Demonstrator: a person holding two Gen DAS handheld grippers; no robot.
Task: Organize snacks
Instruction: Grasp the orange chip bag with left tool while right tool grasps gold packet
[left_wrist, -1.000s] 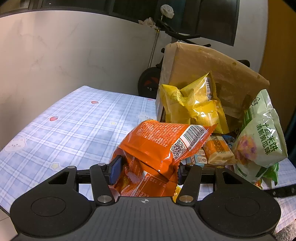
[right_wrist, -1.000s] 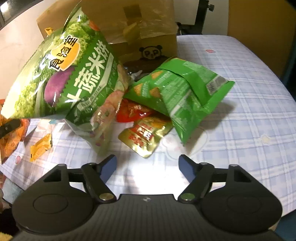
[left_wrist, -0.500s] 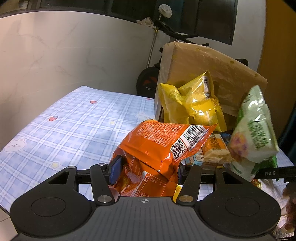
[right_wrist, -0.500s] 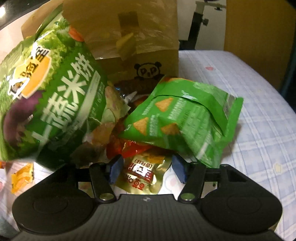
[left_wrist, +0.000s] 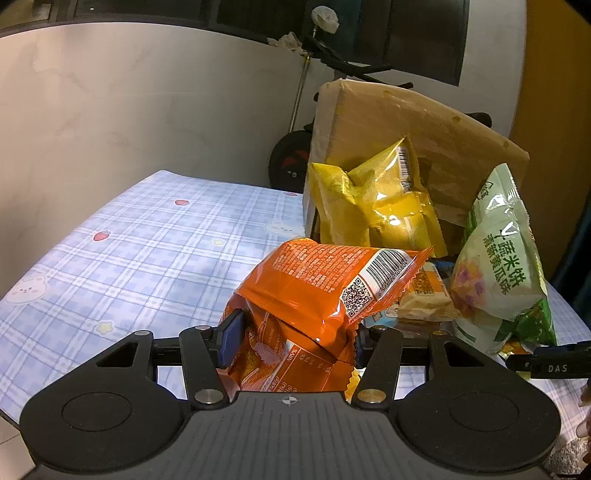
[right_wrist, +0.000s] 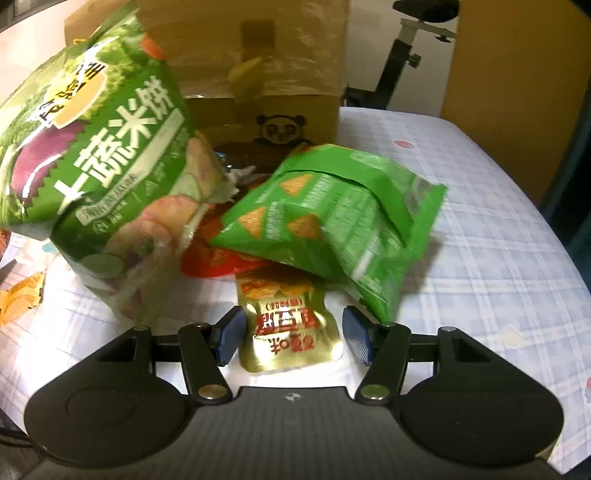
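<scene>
Left wrist: left hand-held gripper pinches a crinkly, glossy orange foil packet.

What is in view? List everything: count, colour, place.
box: one, brown, at back
yellow bags: at least two, yellow, in box mouth
orange bag: one, orange, in left tongs
rice-cake bag: one, green, before box
chip bag: one, green, right of rice-cake bag
red pack: one, red, under chip bag
gold pouch: one, gold, between right tongs
cloth: one, blue check, under everything
bike: one, black, behind box
left tongs: black, shut on orange bag
right tongs: black, open around gold pouch
</scene>
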